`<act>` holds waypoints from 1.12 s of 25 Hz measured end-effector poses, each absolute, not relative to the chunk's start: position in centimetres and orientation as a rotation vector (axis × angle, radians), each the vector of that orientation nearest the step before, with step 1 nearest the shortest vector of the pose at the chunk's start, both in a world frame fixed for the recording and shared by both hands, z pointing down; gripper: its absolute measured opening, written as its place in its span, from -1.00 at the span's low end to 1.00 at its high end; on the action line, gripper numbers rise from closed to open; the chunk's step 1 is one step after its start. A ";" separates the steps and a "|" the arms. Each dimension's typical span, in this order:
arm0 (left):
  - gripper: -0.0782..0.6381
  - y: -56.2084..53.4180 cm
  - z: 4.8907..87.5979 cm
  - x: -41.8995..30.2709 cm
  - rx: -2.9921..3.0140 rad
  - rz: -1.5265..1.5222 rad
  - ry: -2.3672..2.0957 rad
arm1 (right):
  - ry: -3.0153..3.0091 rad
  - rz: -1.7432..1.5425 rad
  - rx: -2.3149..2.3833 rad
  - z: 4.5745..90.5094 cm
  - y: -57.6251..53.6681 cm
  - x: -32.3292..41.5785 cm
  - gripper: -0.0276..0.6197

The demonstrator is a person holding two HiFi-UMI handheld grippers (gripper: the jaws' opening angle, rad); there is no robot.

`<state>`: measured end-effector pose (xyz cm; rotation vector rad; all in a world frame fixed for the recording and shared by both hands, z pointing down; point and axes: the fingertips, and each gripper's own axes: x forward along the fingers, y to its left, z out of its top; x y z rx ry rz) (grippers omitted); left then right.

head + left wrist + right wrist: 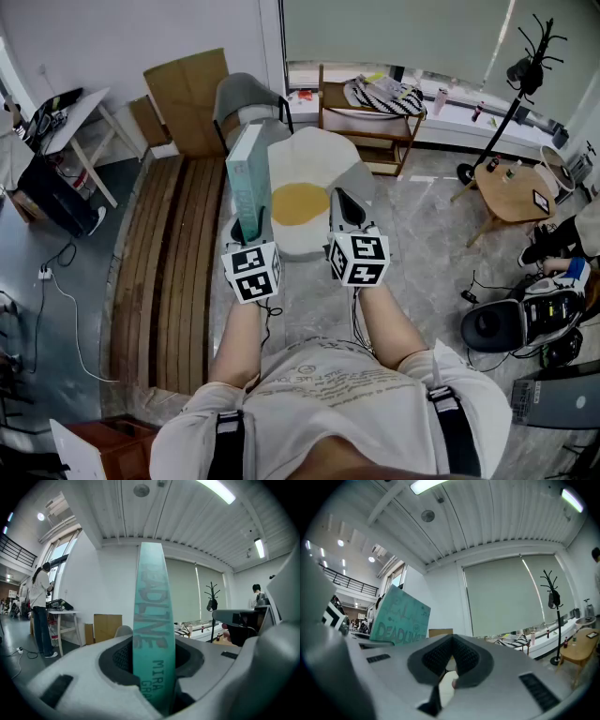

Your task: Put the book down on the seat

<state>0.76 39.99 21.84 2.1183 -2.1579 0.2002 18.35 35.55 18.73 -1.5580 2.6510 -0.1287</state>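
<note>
This is an open-plan office or studio workspace: a slatted ceiling (140, 517) with long strip lights (215, 490), roller blinds (506, 597) over wide windows, and the railing (351, 583) of an upper walkway. A person (41, 602) stands at a white desk (63, 612) loaded with gear. Cables (62, 295) trail over the floor, and flat cardboard (187, 98), a coat stand (212, 603) and 1 round wooden table (511, 192) stand about.

Teal book (249, 180) with darker lettering; white seat (319, 153) with a round yellow patch (300, 203).
</note>
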 end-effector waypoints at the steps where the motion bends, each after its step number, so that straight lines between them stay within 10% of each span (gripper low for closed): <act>1: -0.34 40.1 22.1 0.5 2.117 0.199 -2.156 | 2.651 -0.127 -1.558 18.9 35.7 18.1 -0.83; 28: -0.34 41.6 23.2 -5.7 2.111 0.152 -2.117 | 2.731 -0.148 -1.532 19.8 37.8 11.0 -0.83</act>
